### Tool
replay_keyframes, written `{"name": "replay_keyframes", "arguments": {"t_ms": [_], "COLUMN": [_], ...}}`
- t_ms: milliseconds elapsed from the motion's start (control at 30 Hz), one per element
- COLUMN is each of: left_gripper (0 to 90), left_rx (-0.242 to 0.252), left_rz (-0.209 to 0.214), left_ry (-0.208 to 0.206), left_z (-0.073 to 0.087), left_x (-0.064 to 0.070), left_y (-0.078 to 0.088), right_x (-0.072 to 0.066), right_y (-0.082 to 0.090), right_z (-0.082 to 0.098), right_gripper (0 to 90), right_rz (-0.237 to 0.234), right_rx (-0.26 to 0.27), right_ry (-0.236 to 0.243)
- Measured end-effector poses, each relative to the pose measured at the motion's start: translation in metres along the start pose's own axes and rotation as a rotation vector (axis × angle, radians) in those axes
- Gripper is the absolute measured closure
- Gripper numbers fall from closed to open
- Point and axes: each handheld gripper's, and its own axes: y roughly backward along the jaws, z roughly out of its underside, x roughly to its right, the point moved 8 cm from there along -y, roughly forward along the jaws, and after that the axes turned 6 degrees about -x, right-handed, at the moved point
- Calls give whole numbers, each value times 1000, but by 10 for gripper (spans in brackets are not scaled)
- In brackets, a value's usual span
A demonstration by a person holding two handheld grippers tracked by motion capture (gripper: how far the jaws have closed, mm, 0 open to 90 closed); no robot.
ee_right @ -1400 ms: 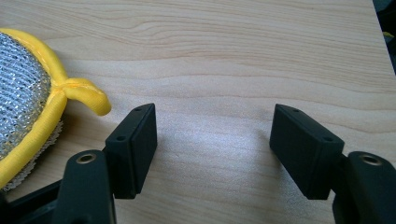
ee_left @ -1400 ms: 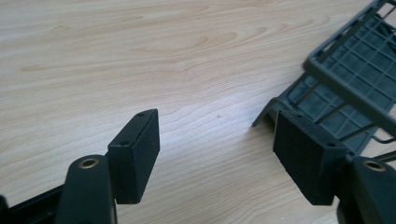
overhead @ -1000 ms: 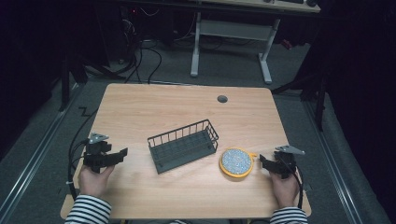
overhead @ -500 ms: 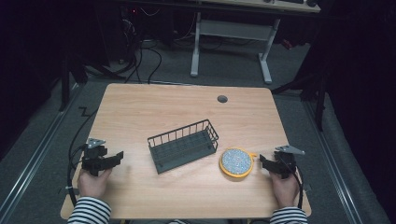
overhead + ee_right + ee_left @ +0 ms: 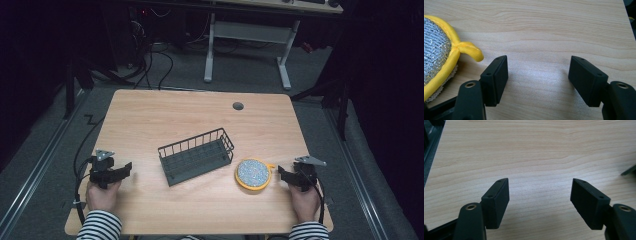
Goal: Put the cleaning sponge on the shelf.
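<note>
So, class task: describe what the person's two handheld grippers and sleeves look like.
Both the left gripper and right gripper are black, each with two blocky rectangular jaws with small screw holes, a grey three-cornered plate on top and a trailing black cable. The person's sleeves are striped black and white.

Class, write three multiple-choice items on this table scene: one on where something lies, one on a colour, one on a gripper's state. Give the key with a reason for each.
1. Where does the scrubber lie?
A. In the basket
B. On the table, right of the basket
C. Beside the hole

2. What colour is the scrubber's rim?
A. Yellow
B. Red
C. Blue

3. How does the right gripper stand?
A. Shut on the scrubber
B. Shut on nothing
C. Open over bare wood

Key: 1 B, it rests on the table between basket and right gripper. 2 A, yellow edging rings the silver mesh. 3 C, its jaws stand apart with only wood between.
</note>
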Motion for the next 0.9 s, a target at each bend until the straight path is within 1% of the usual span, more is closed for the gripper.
{"name": "replay_keyframes", "arguments": {"t_ms": [133, 200, 233, 267, 367, 433, 600, 633, 700, 767, 833, 900], "left_gripper": [314, 310, 306, 305, 302, 297, 289, 278, 277, 278, 270, 266], "left_rx": [11, 21, 19, 19, 12, 10, -21, 4, 29, 30, 28, 28], "left_rz": [-7, -2, -5, -5, -16, -12, -22, -14, -13, -18, -35, -35], "left_ry": [9, -2, -20, -20, -43, -36, -75, -72, -66, -58, -47, -48], "left_z": [1, 2, 3, 3, 5, 6, 10, 11, 12, 13, 14, 14], "left_x": [-2, -1, 1, 1, 1, 1, 4, 4, 3, 3, 3, 4], "left_y": [-2, -3, -4, -4, -7, -8, -17, -18, -18, -17, -17, -17], "right_x": [0, 0, 0, 0, 0, 0, 0, 0, 0, 1, 1, 1], "right_y": [0, 0, 0, 0, 0, 0, 0, 0, 0, 0, 0, 0], "right_z": [0, 0, 0, 0, 0, 0, 0, 0, 0, 0, 0, 0], "right_gripper": [322, 322, 322, 322, 322, 323, 325, 325, 336, 340, 341, 340], "right_rz": [0, 0, 0, 0, -1, -2, -4, -5, -7, -6, -4, -2], "right_rx": [0, 0, 0, 0, 0, -1, -1, -1, 0, 2, 1, 1], "right_ry": [0, 0, 0, 0, 1, 1, 3, 3, -1, -2, -2, 0]}}
